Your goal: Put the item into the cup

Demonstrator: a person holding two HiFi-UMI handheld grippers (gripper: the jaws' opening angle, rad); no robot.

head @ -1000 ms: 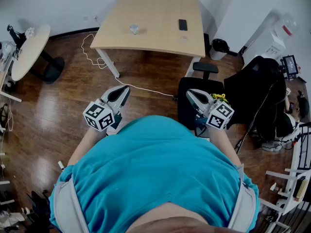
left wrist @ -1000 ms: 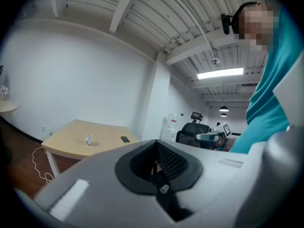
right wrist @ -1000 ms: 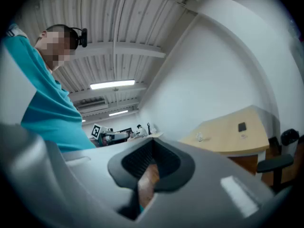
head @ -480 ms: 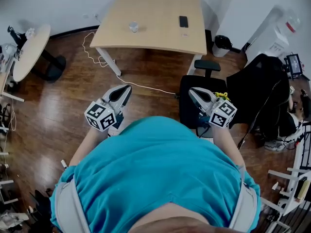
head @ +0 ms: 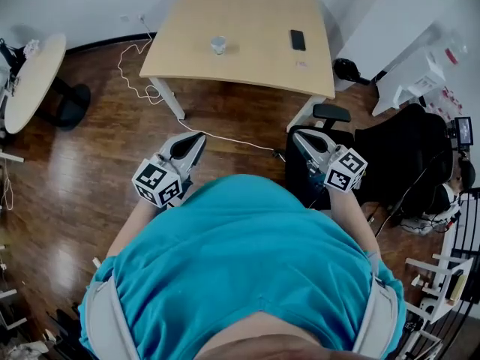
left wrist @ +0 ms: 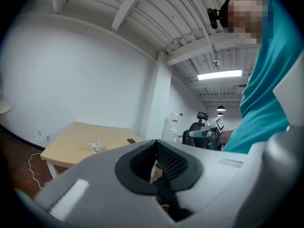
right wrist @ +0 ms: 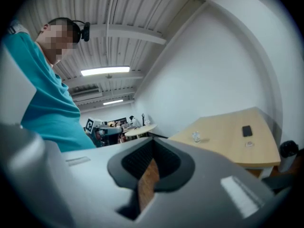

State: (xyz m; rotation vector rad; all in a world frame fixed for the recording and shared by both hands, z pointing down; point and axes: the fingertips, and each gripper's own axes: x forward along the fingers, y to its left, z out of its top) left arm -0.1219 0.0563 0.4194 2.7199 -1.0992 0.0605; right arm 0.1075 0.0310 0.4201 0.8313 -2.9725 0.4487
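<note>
Far across the wooden floor, on the table [head: 255, 13], the cup [head: 218, 45] is standing left of a dark phone [head: 298, 40]; a tiny speck just nearer than the phone is possibly the item [head: 301, 64]. Well apart from both, the left gripper [head: 196, 137] and right gripper [head: 298, 136] are hanging near the person's chest, each pressing empty jaws together.

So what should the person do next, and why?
Probably walk forward to the table. The cup and a small item near the phone sit on it, well out of reach. The left gripper and right gripper are held close to the body, both shut and empty. Nothing can be picked up from here.
</note>
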